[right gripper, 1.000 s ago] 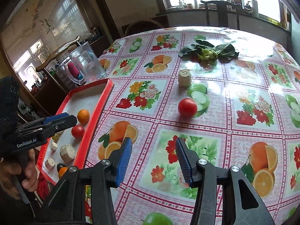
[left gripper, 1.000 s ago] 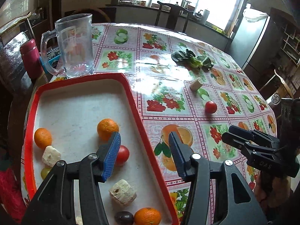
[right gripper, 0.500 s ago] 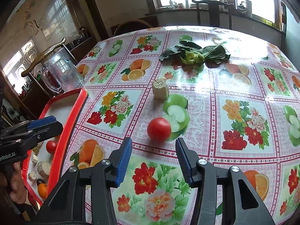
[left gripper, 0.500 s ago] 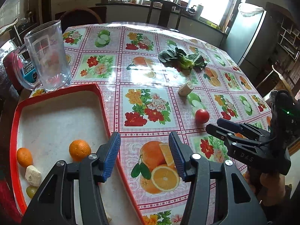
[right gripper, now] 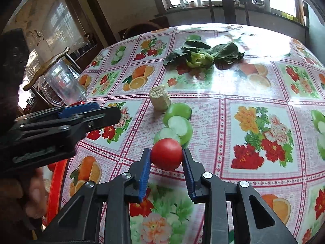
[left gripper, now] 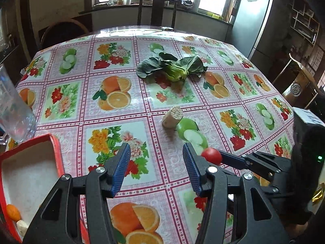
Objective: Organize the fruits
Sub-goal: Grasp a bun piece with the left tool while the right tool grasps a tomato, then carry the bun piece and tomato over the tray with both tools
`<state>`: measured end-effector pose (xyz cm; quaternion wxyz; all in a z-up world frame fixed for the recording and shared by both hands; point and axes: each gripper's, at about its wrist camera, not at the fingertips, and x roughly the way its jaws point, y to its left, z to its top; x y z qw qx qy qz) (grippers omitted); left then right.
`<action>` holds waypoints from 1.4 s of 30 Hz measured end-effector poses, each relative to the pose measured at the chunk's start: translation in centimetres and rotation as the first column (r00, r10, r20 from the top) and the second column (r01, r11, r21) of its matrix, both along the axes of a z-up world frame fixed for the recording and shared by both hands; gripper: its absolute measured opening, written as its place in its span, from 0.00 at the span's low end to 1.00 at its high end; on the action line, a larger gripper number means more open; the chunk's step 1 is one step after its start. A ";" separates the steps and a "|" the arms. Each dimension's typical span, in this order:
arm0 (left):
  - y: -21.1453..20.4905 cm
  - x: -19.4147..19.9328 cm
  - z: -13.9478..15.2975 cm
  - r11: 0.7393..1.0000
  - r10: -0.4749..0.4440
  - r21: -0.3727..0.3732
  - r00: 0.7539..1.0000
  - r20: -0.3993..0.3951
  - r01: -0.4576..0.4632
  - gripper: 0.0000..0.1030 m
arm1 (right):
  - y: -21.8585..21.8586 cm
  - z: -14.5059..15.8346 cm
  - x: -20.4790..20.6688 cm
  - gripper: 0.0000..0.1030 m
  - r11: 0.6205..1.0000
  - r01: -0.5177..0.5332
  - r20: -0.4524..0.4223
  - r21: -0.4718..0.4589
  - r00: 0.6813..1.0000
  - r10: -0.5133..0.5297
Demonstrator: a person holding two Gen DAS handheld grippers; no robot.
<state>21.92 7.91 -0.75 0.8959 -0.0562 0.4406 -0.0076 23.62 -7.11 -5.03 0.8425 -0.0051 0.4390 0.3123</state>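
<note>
Red and round, the small glossy tomato (right gripper: 167, 157) is sitting between the blue ribbed pads of the right gripper (right gripper: 167, 162), whose jaws are closing onto its two sides; the pads look to be touching its skin. It is resting on the glossy floral-and-fruit oilcloth table (right gripper: 233, 105), at 6 o'clock of a printed green apple. A second ago the same jaws were standing wide over bare cloth, with the tomato well ahead of them at 12 o'clock. From the left wrist view the tomato (left gripper: 211, 155) is peeking out at the tip of the right gripper (left gripper: 220, 158), half covered by the left claw's own right finger.

The left gripper (left gripper: 154, 167) is hanging with jaws apart and nothing between them, over a printed flower square; a second ago it was over the red-rimmed white tray (left gripper: 53, 142), which is now showing only as a corner at 8 o'clock. A small orange mandarin (left gripper: 12, 212) and a pale chunk (left gripper: 22, 227) are lying cut off at the frame edge there.

At 12 o'clock of the tomato a beige porous cylinder (right gripper: 159, 100) is lying, and farther on a dark leafy green vegetable (right gripper: 203, 56). The clear plastic pitcher (right gripper: 61, 87) is standing at 10 o'clock, partly behind the left gripper (right gripper: 105, 113).
</note>
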 end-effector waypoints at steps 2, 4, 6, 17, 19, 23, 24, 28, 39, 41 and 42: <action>-0.9 1.4 -0.9 1.000 -0.018 0.013 1.000 -0.001 0.018 0.51 | -1.5 0.4 -0.5 0.30 1.000 0.017 -0.004 0.017 1.000 -0.017; -1.7 3.0 -1.9 0.999 -0.017 0.041 1.000 0.002 0.017 0.50 | -2.8 0.7 -0.9 0.30 0.999 0.029 -0.006 0.030 1.000 -0.029; -2.4 4.4 -2.9 0.998 -0.012 0.055 1.000 -0.008 0.012 0.50 | -3.9 0.9 -1.3 0.30 0.998 0.041 -0.007 0.044 0.999 -0.041; -3.3 5.2 -4.2 0.999 -0.013 0.048 1.000 -0.015 0.014 0.26 | -6.7 1.3 -2.3 0.30 0.992 0.084 -0.023 0.093 0.996 -0.082; -3.4 3.8 -4.0 0.999 -0.012 0.047 1.000 -0.005 0.012 0.25 | -6.8 1.4 -2.7 0.30 0.992 0.080 -0.019 0.099 0.997 -0.078; -3.6 0.6 -3.3 1.000 -0.013 0.019 1.000 0.011 0.012 0.25 | -6.8 1.6 -3.9 0.30 0.992 0.068 -0.017 0.109 0.998 -0.067; -3.7 -0.2 -3.1 1.000 -0.010 0.019 1.000 0.018 0.010 0.25 | -6.7 1.7 -4.2 0.30 0.992 0.065 -0.017 0.111 0.998 -0.064; -3.6 -3.4 -2.3 1.000 0.006 -0.008 0.999 0.033 -0.006 0.25 | -6.2 1.9 -5.7 0.30 0.992 0.048 -0.013 0.115 0.999 -0.047; -2.5 -11.0 -0.6 0.999 0.043 -0.034 0.996 0.073 -0.041 0.25 | -3.6 3.8 -9.2 0.30 0.992 -0.020 0.032 0.124 0.999 0.016; -2.1 -11.9 -0.3 0.998 0.050 -0.037 0.996 0.077 -0.047 0.25 | -3.1 4.1 -9.7 0.30 0.992 -0.030 0.039 0.125 0.999 0.026; -1.9 -12.3 -0.2 0.998 0.056 -0.040 0.995 0.080 -0.053 0.25 | -2.9 4.2 -10.0 0.30 0.992 -0.036 0.042 0.125 0.999 0.031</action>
